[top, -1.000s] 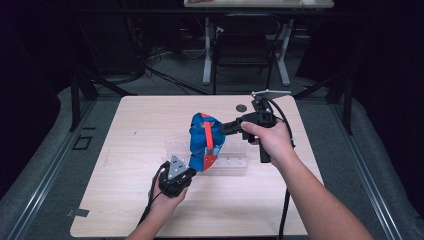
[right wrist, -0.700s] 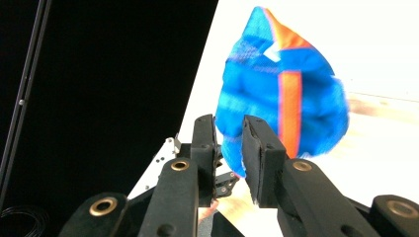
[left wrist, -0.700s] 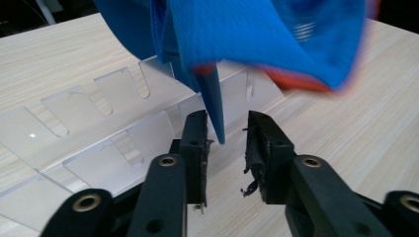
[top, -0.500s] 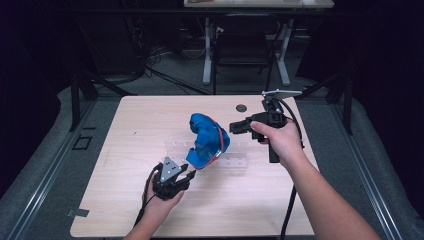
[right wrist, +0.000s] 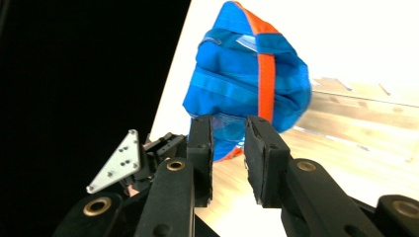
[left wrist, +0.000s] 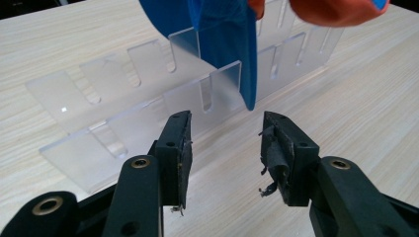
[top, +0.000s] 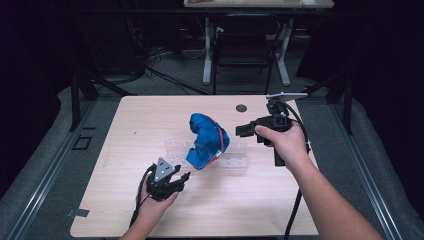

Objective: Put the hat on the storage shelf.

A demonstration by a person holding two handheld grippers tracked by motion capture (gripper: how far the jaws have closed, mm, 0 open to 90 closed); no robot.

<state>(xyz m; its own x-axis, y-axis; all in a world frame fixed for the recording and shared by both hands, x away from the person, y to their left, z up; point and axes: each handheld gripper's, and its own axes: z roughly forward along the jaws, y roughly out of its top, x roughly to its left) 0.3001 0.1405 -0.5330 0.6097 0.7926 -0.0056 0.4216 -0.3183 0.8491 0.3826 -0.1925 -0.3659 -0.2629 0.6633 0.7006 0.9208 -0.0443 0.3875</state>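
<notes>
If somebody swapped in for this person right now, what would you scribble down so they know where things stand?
Left gripper: open, empty, low over the table just in front of the clear slotted rack.
Right gripper: open, empty, held off to the right of the blue cap.
The cap, blue with orange trim, sits on the rack with its brim down in a slot; neither gripper touches it.
Done: cap appears placed on the rack.
Left: probably only checking that it sits steady, then drawing both grippers away.

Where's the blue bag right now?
In the high view, the blue bag sits mid-table on the clear slotted rack, between the left gripper and right gripper.
</notes>
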